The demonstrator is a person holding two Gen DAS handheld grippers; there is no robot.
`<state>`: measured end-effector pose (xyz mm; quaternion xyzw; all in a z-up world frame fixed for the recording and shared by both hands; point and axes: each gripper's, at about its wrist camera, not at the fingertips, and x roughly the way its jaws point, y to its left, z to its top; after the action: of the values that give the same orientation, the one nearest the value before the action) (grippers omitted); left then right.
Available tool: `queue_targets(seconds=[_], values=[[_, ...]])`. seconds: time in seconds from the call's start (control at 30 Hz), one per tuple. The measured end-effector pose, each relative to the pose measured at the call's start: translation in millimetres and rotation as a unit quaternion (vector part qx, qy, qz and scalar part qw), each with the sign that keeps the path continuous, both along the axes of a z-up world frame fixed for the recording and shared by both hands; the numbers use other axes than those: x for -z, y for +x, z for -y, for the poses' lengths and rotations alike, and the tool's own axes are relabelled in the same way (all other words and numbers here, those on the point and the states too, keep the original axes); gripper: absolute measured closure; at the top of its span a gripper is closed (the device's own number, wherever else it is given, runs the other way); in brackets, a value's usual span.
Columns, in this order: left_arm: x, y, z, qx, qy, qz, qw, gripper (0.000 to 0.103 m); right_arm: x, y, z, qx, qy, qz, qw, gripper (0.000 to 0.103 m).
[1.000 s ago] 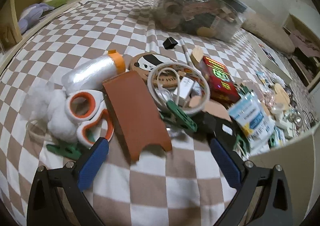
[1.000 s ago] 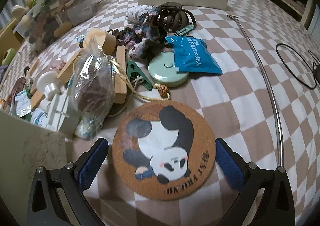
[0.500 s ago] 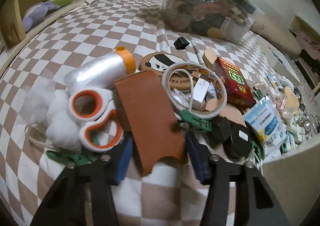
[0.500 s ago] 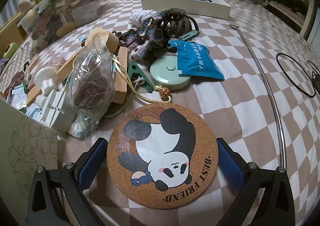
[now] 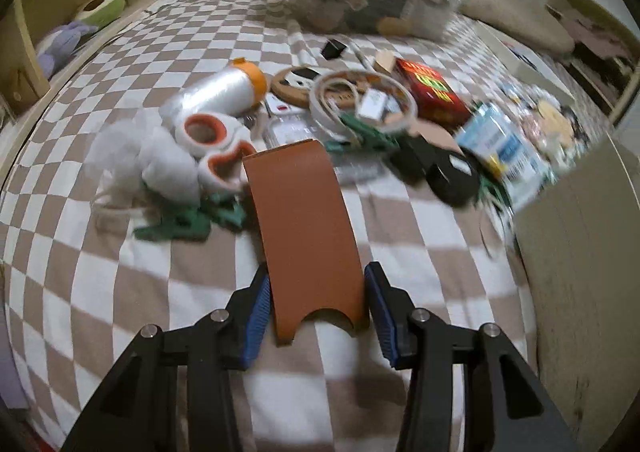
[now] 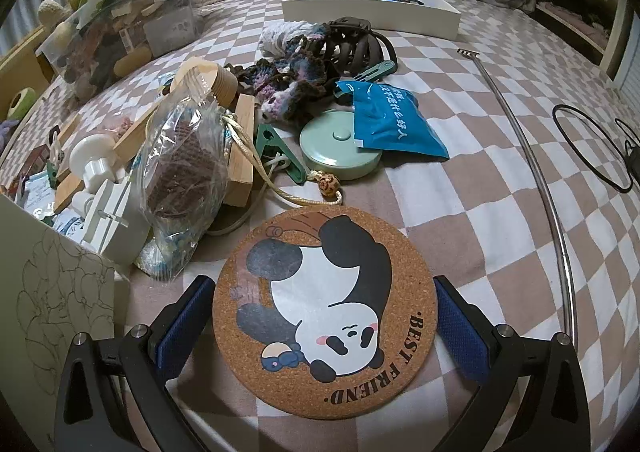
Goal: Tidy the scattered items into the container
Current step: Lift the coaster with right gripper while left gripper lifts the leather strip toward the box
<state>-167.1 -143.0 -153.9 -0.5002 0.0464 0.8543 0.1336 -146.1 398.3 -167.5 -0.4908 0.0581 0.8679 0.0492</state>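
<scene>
My left gripper (image 5: 316,308) is shut on a brown leather sleeve (image 5: 304,228) and holds its near end lifted off the checkered bed; the far end curves up over the clutter. A beige container wall (image 5: 580,276) stands at the right. My right gripper (image 6: 324,316) is open, with its blue pads (image 6: 182,316) on either side of a round cork panda coaster (image 6: 324,312) that lies flat on the bed. The pads do not visibly press it. The container's corner (image 6: 52,292) with a line drawing shows at the left of the right wrist view.
Left wrist view: thread spool (image 5: 216,92), orange-white scissors (image 5: 208,144), cotton wool (image 5: 148,160), green clips (image 5: 180,224), red box (image 5: 432,92), tape ring (image 5: 360,100). Right wrist view: plastic bag (image 6: 184,180), green tape measure (image 6: 340,152), blue packet (image 6: 392,124), white tray (image 6: 372,8), metal rod (image 6: 540,180).
My left gripper closed on the brown sleeve and lifted it back from the pile. My right gripper moved slightly forward around the coaster and stays open.
</scene>
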Motion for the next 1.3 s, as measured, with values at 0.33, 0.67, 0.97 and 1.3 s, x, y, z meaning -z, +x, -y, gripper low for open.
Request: queue_targets(seconds=[0.33, 0.67, 0.97, 1.3], values=[[7, 20, 1, -0.005, 0.0, -0.013, 0.9999, 0.043, 0, -2, 4, 0.002, 0.012, 0.005, 1.0, 0.0], [18, 8, -33, 0.002, -0.048, -0.01, 0.9988, 0.0, 0, -3, 5, 0.005, 0.014, 0.001, 1.0, 0.0], [24, -2, -30, -0.004, -0.043, 0.005, 0.999, 0.0, -13, 3, 2, 0.026, 0.013, -0.033, 0.999, 0.003], [20, -3, -26, -0.025, -0.035, -0.005, 0.999, 0.004, -17, 6, -8, 0.045, -0.026, -0.041, 0.998, 0.003]])
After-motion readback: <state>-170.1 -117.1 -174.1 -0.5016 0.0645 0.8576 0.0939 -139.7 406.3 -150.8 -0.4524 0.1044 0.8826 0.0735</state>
